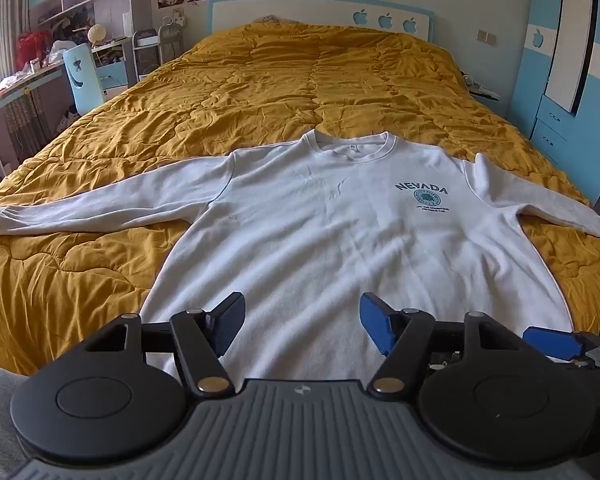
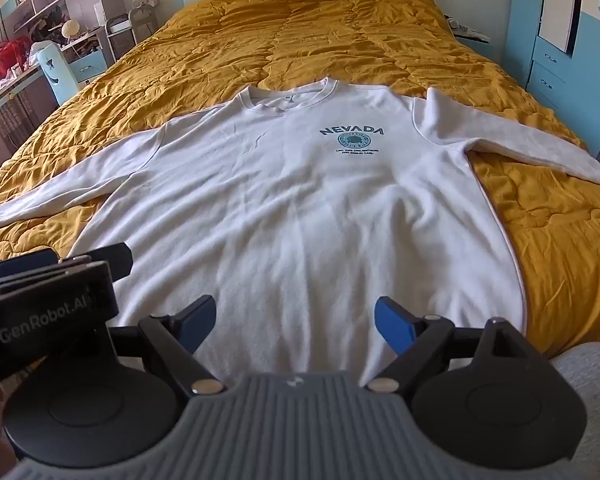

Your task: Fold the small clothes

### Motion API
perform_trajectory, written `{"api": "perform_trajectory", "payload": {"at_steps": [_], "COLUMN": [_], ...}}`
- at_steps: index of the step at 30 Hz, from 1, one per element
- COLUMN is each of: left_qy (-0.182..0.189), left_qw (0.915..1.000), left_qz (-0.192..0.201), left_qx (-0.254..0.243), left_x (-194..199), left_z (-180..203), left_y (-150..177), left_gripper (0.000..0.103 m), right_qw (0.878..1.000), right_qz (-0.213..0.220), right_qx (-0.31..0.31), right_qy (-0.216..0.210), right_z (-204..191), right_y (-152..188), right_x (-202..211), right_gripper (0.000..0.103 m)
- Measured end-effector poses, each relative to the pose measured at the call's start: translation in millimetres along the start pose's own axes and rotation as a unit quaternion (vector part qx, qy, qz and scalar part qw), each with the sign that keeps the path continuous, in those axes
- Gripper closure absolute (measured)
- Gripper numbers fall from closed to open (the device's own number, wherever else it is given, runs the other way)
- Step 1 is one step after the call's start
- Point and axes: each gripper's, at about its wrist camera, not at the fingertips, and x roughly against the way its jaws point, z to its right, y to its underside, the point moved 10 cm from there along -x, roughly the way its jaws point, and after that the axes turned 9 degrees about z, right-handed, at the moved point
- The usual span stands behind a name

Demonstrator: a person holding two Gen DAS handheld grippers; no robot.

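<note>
Two grippers sit low in frame over one white sweatshirt (image 1: 320, 220), spread flat, front up, on the mustard quilt (image 1: 260, 80), sleeves out both sides. Left gripper (image 1: 302, 322): jaws wide apart, nothing gripped, above the hem. Right gripper (image 2: 295, 322): same, wide apart, empty.

Your left gripper (image 1: 302, 324) tilts forward and down with its jaws spread wide and nothing between the pads, and your right gripper (image 2: 294, 326) sits the same way, jaws wide apart and empty. The two are held close side by side at the near edge: the right one's blue pad shows at the right edge of the left wrist view, and the left one's black body fills the left edge of the right wrist view.
</note>
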Motion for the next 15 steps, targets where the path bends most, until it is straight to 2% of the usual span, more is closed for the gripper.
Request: {"api": "perform_trajectory", "payload": {"at_steps": [1, 4, 5, 15], "left_qy": [-0.012, 0.000, 0.010, 0.012], "left_qw": [0.9995, 0.9998, 0.9999, 0.9998], "left_qz": [-0.023, 0.018, 0.013, 0.016], "left_qx": [-0.017, -0.004, 0.002, -0.004], "left_x": [-7.8, 7.5, 6.4, 2.4], "left_z": [6.5, 14.0, 7.7, 3.3], "left_y": [-6.3, -3.4, -1.6, 2.1], "left_gripper": [0.026, 0.026, 0.025, 0.024], "right_qw": [1.000, 1.000, 1.000, 1.000], "right_qz": [-0.001, 0.007, 0.007, 0.004], "right_qx": [0.000, 0.009, 0.010, 0.017], "right_qy": [-0.001, 0.008, 0.008, 0.011], "right_z": [0.1, -0.1, -0.5, -7.6], "right_y": [-0.1, -0.9, -0.6, -2.3], "right_x": [-0.5, 0.2, 0.3, 1.1], "right_gripper": [0.021, 0.021, 0.021, 0.021]}}
